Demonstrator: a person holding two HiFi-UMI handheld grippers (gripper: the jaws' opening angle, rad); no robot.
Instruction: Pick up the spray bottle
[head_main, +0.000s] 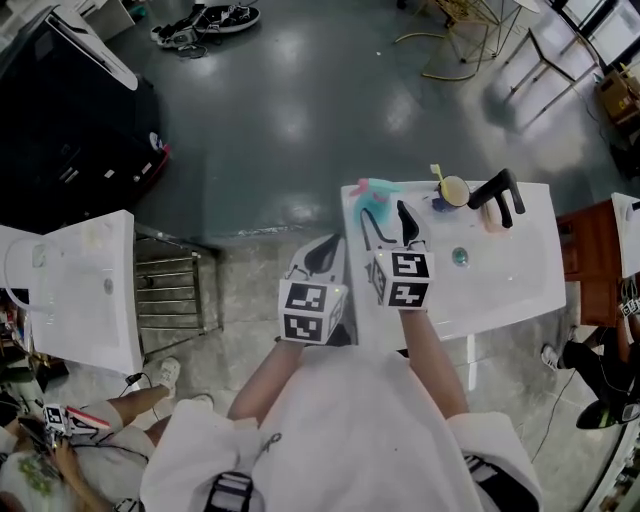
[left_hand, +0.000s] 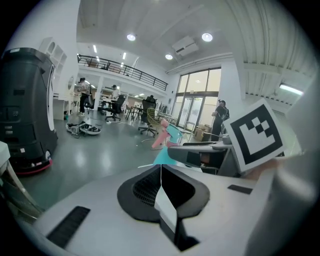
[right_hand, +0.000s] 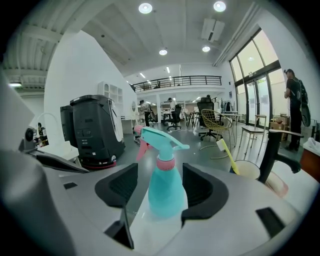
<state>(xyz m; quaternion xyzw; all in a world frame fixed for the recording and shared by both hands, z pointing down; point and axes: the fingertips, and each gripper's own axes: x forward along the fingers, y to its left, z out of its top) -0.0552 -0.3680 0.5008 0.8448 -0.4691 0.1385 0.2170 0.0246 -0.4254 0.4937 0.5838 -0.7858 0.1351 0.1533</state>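
The spray bottle (right_hand: 167, 192) had a see-through teal body, a pink collar at the neck and a teal head with a pink trigger, and it stood upright at the far left corner of the white washbasin (head_main: 500, 280), well to the left of the black tap (head_main: 497, 193). From the head view we saw little of it: only the teal head and pink trigger showed beyond the right tongs (head_main: 385, 215), which covered its body. In the right gripper view its foot faded into the white surface, so we could not make out its base clearly. The right tongs stood wide open with the bottle between the two black pads; a plain gap lay on the left side, the right pad sat just beside the body, and we saw no squeeze on it. The left tongs (left_hand: 161, 180) hung off the basin's left edge over the floor, its jaws pressed together with nothing between them, and past it only part of the bottle showed.
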